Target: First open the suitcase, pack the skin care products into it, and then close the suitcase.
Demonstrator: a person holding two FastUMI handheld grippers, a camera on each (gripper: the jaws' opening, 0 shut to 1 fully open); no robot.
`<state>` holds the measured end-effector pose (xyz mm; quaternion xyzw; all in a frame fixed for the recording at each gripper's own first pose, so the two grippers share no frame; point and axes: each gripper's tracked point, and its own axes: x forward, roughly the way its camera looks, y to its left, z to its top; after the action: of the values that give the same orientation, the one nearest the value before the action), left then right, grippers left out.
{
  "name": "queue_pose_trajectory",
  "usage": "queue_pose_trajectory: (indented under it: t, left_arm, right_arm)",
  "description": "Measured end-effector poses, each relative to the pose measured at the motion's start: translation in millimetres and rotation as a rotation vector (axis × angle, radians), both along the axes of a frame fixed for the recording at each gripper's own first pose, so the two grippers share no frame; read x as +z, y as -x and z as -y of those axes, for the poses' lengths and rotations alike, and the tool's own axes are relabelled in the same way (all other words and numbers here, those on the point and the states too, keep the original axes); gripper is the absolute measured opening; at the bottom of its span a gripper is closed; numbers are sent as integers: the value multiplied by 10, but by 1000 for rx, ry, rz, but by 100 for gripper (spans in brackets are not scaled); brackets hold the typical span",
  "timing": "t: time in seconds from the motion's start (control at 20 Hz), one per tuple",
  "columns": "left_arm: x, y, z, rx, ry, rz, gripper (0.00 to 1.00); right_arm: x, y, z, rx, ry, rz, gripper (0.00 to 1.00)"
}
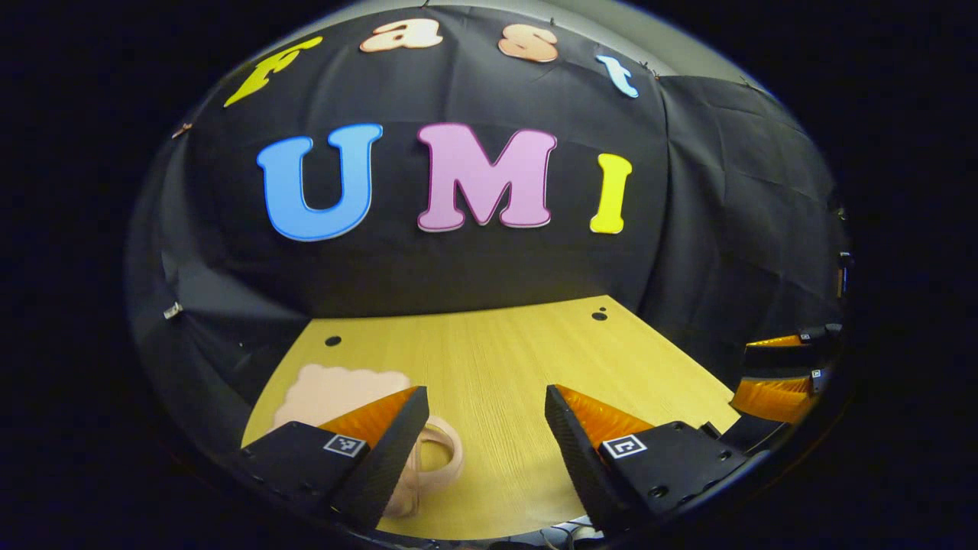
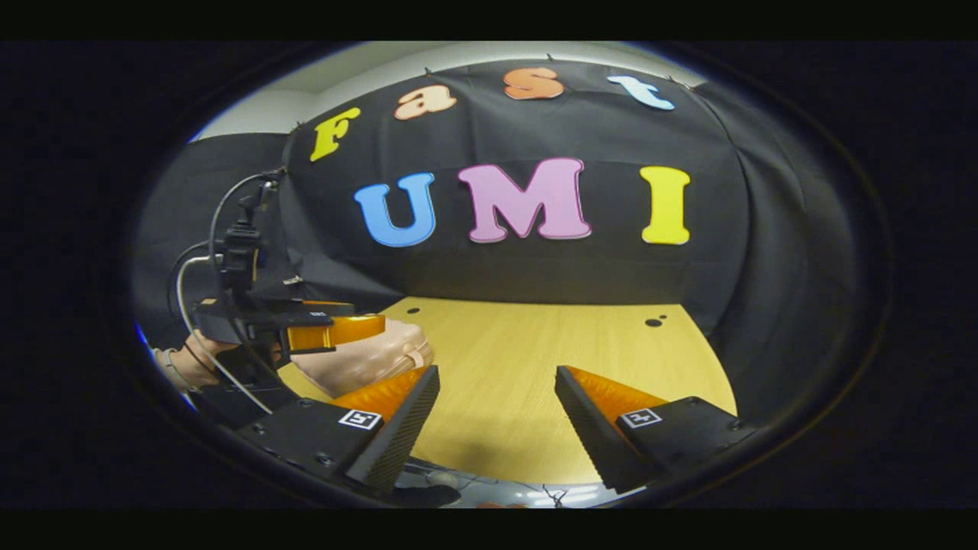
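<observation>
Both claws are held level and pointed forward, each with its fingers spread wide apart and nothing between them: the left claw and the right claw. Seen from the right gripper view, the left claw sits off to the side, gripped from behind by a hand with a band at the wrist.

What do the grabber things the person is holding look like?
Each gripper has two wedge-shaped fingers with ridged inner faces, mounted on dark blocks fastened with screws. Each block carries a small square black-and-white marker. In the right gripper view, the left gripper has a black camera mount on top and pale cables looping from it, and the hand holding it wears a thin bracelet on its wrist.
</observation>
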<state>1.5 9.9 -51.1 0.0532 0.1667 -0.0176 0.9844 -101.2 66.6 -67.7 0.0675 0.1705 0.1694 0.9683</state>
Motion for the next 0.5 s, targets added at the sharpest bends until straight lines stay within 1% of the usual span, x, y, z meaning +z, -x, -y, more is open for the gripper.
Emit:
queue_pose_trajectory:
  t: [0.1,0.2,0.25,0.35,0.5]
  left_arm:
    - [282,188,121,34,-16,87,96]
    - [498,449,256,54,13,153,96]
    - [567,563,243,67,22,180,96]
    - [669,778,303,88,27,212,95]
    - [832,1013,357,123,7,261,95]
  right_arm:
    - [248,26,100,-3,15,69,96]
    - [463,63,180,-5,30,136,96]
    - [537,90,223,-7,32,163,96]
    - [680,129,338,-25,22,201,97]
    - [870,213,491,-63,1,254,97]
